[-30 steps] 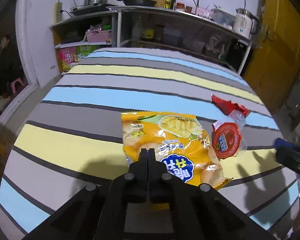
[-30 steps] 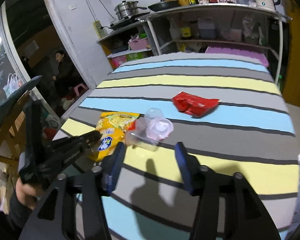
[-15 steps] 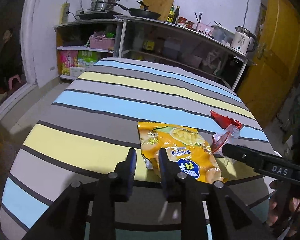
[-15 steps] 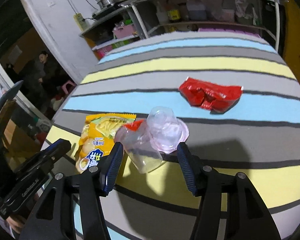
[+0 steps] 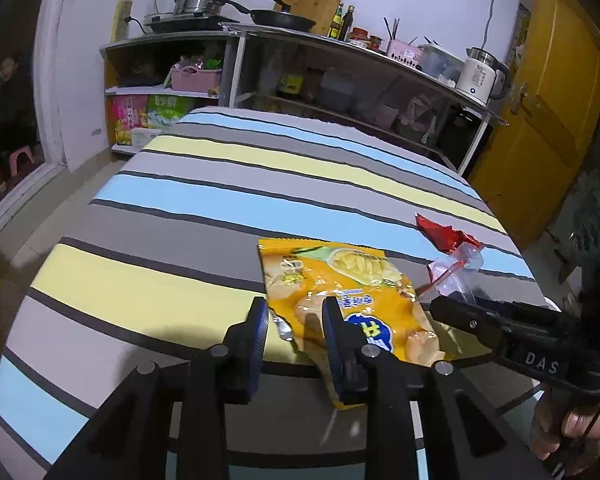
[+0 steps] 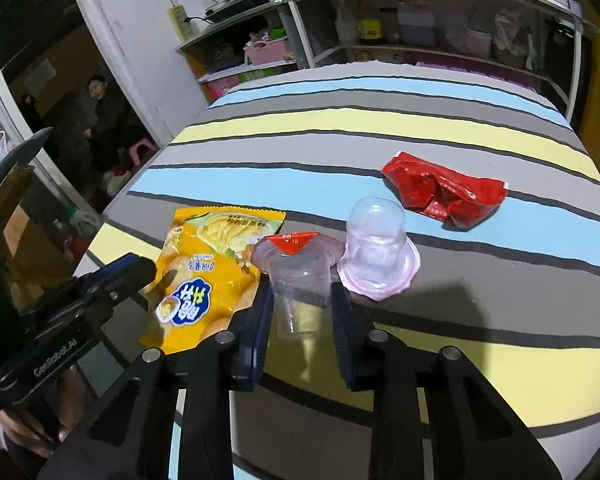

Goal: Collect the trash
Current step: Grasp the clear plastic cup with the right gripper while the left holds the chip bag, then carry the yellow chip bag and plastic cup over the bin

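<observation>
An orange snack bag [image 5: 340, 280] lies at the near edge of the striped table [image 5: 220, 184]. My left gripper [image 5: 296, 320] is open, its fingers either side of the bag's near left corner. A clear plastic cup with a red-lidded rim [image 6: 300, 276] lies on its side beside the bag [image 6: 204, 264]. My right gripper [image 6: 300, 312] is open with the cup between its fingers. A second clear cup [image 6: 376, 240] stands upside down just right of it. A crumpled red wrapper [image 6: 444, 192] lies farther back.
Metal shelves [image 5: 340, 80] with pots, bottles and a kettle stand behind the table. A yellow door [image 5: 548, 100] is at the right. A person [image 6: 100, 120] sits in the doorway at the left. My right gripper also shows in the left wrist view [image 5: 500, 320].
My left gripper has opened and now straddles the bag's corner. My right gripper has moved forward and down, so the lying cup now sits between its fingers.
</observation>
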Action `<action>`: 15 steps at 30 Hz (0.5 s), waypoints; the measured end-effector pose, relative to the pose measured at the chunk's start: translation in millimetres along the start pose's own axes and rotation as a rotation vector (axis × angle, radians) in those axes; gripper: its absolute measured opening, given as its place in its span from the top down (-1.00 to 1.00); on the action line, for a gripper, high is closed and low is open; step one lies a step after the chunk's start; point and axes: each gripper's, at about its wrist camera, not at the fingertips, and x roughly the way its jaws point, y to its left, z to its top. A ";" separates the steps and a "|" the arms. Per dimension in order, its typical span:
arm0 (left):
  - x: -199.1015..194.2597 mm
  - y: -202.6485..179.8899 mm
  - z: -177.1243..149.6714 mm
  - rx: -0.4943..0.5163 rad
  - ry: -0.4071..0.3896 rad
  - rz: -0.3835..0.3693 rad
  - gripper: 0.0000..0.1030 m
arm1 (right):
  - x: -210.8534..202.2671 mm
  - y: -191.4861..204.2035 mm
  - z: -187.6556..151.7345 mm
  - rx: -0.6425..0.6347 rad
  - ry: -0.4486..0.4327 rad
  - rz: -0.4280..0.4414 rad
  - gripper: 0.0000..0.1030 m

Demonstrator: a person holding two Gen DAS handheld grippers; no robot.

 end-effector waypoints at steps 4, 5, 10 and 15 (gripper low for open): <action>5.4 -8.8 0.6 -0.003 0.016 -0.036 -0.12 | -12.2 -5.4 -6.1 0.000 -0.016 0.012 0.43; 8.5 -11.6 1.1 0.000 0.025 -0.033 -0.17 | -15.8 -7.6 -7.8 0.003 -0.020 0.013 0.43; 20.6 -28.6 3.3 0.015 0.055 -0.002 -0.35 | -33.1 -21.4 -16.1 0.024 -0.038 0.016 0.43; 26.6 -56.3 3.1 0.077 0.067 0.008 -0.61 | -52.1 -40.9 -21.3 0.060 -0.067 0.003 0.43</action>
